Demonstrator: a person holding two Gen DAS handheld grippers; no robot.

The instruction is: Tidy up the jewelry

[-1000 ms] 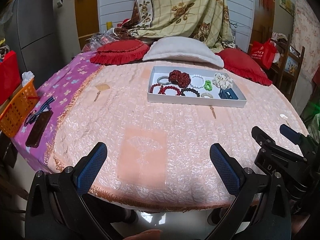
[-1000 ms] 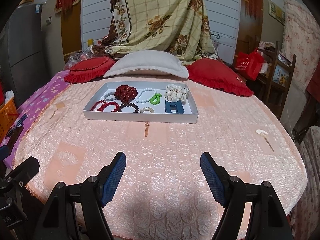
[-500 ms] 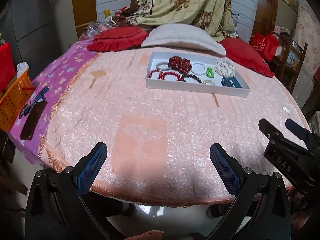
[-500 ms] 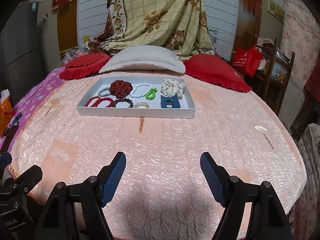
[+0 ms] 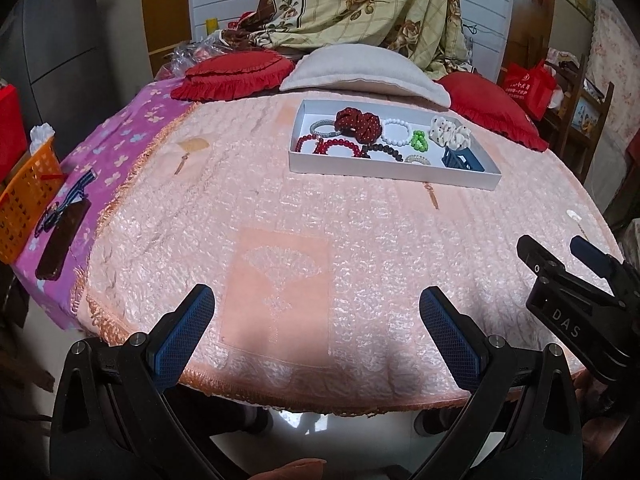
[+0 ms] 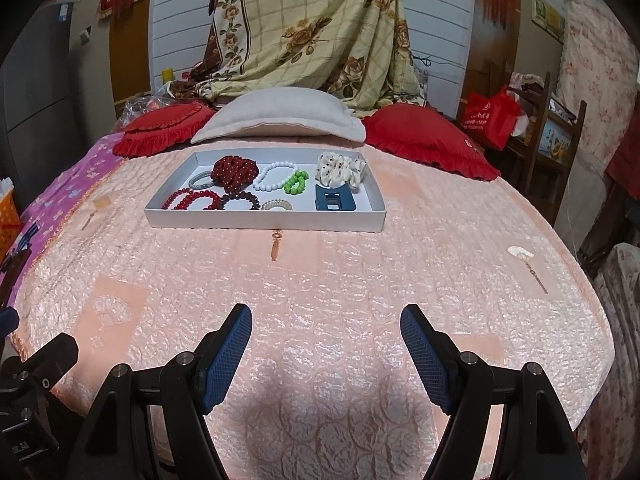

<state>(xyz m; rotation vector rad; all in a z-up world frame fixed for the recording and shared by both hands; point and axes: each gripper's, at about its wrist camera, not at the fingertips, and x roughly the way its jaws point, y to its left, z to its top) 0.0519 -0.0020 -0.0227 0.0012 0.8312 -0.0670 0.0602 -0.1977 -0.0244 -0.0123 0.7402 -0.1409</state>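
A shallow white tray (image 6: 264,222) sits on the peach quilted bedspread (image 6: 320,300), toward 12 o'clock from both grippers and well apart from them. Inside it, a dark red scrunchie (image 6: 234,172) lies at about 11 o'clock, with a grey bracelet (image 6: 199,180) touching it on its 9 o'clock side; red bead bracelets (image 6: 192,199) fill the 8 o'clock corner, a dark bead bracelet (image 6: 244,199) just beside them. A white bead bracelet (image 6: 275,176) is near the centre, a green bead bracelet (image 6: 296,183) beside it toward 3 o'clock, a cream dotted scrunchie (image 6: 340,169) at 1 o'clock, a blue hair clip (image 6: 334,200) at 4 o'clock and a pale coiled hair tie (image 6: 277,205) at 6 o'clock. The right gripper (image 6: 326,354) hangs over the bedspread's near part, jaws spread wide with nothing between them. The left gripper (image 5: 318,334) hovers at the near edge, likewise released and empty. Beyond the tray, a grey-white pillow (image 6: 280,118) lies between two red cushions (image 6: 424,136).
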